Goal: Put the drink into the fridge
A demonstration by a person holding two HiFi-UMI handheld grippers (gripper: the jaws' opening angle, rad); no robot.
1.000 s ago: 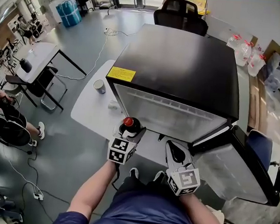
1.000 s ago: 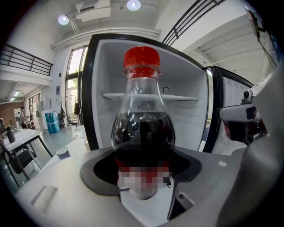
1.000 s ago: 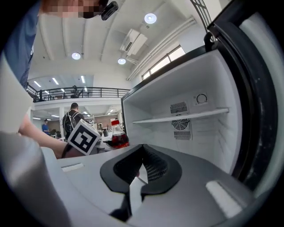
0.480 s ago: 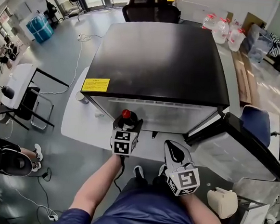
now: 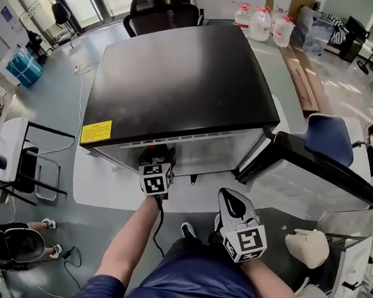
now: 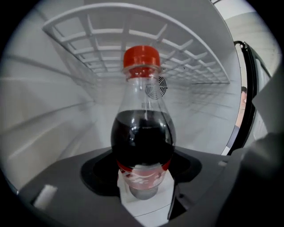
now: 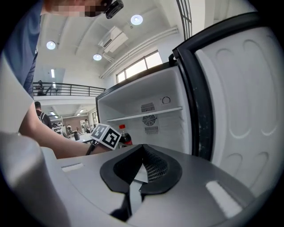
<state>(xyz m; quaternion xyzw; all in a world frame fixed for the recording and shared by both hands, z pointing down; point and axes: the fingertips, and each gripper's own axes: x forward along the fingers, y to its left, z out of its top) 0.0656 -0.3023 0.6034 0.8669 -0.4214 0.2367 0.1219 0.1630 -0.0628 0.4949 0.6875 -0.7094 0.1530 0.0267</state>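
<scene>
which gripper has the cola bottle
The left gripper, shut on the bottle inside the fridge; the right gripper is shut and empty.

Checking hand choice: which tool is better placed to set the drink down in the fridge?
Left. The left tool grips the bottle, inside the open fridge; the right tool is shut, empty, outside it.

Red-capped dark cola bottle (image 6: 142,133), black fridge (image 5: 179,80) with white interior.
</scene>
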